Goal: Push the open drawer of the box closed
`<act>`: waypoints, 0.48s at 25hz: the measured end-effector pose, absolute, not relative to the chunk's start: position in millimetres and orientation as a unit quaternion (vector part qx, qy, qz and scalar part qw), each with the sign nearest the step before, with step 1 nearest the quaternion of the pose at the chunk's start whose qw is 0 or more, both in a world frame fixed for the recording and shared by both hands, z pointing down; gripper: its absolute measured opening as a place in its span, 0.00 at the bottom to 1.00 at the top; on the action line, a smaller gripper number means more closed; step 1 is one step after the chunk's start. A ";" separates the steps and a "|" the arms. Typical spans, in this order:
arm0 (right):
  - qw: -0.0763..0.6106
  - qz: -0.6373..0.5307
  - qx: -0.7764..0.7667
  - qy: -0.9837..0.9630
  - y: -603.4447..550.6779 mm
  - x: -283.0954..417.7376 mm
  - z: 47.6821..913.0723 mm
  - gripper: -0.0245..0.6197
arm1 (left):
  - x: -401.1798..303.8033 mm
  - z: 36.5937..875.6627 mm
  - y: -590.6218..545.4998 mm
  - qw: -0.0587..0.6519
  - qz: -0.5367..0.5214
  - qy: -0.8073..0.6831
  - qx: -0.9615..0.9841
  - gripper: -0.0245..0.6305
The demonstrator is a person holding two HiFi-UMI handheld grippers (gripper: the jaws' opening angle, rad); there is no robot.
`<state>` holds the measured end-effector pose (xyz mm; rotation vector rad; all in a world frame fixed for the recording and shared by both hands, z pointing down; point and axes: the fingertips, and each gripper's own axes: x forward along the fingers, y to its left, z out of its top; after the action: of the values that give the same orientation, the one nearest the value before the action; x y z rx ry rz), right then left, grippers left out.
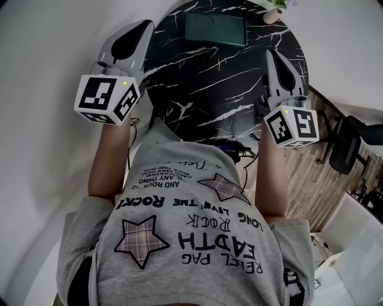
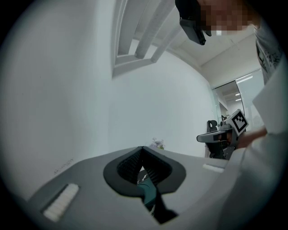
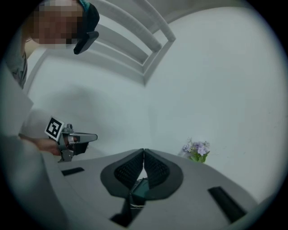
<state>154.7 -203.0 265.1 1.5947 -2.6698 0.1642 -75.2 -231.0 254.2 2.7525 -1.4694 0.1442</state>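
Observation:
A dark teal box (image 1: 215,28) lies at the far side of the round black marble table (image 1: 209,89); whether its drawer is open does not show. My left gripper (image 1: 145,24) hangs over the table's far left edge, jaws shut with nothing between them. My right gripper (image 1: 270,54) is held over the table's right side, to the right of the box and nearer than it, also shut and empty. In the left gripper view the left gripper (image 2: 142,148) has its tips meeting; in the right gripper view the right gripper (image 3: 144,150) does too. Both point at a white wall.
A small pot of purple flowers (image 1: 276,6) stands at the table's far right edge, showing in the right gripper view as flowers (image 3: 196,150). A black chair (image 1: 350,149) stands on the wooden floor to the right. Cables (image 1: 236,149) hang at the table's near edge.

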 end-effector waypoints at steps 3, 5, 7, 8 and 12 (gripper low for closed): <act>0.008 0.048 0.516 -0.855 -200.0 156.9 261.4 0.06 | -75.6 250.1 -226.5 0.004 0.039 -0.473 0.880 0.05; 0.007 0.044 0.517 -0.855 -198.9 158.1 259.8 0.06 | -75.0 248.5 -224.9 0.000 0.037 -0.475 0.879 0.05; 0.007 0.040 0.519 -0.854 -198.0 159.1 259.5 0.06 | -73.8 247.8 -223.8 -0.002 0.035 -0.475 0.879 0.05; 0.007 0.040 0.520 -0.853 -197.5 159.7 259.7 0.06 | -72.8 247.5 -223.3 -0.002 0.034 -0.475 0.880 0.05; 0.007 0.041 0.519 -0.854 -194.7 161.4 260.1 0.06 | -67.7 244.9 -220.6 -0.009 0.032 -0.474 0.880 0.05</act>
<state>161.4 -194.7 260.1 1.6247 -2.6703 0.1296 -67.7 -220.6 244.9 2.7811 -1.4980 0.1007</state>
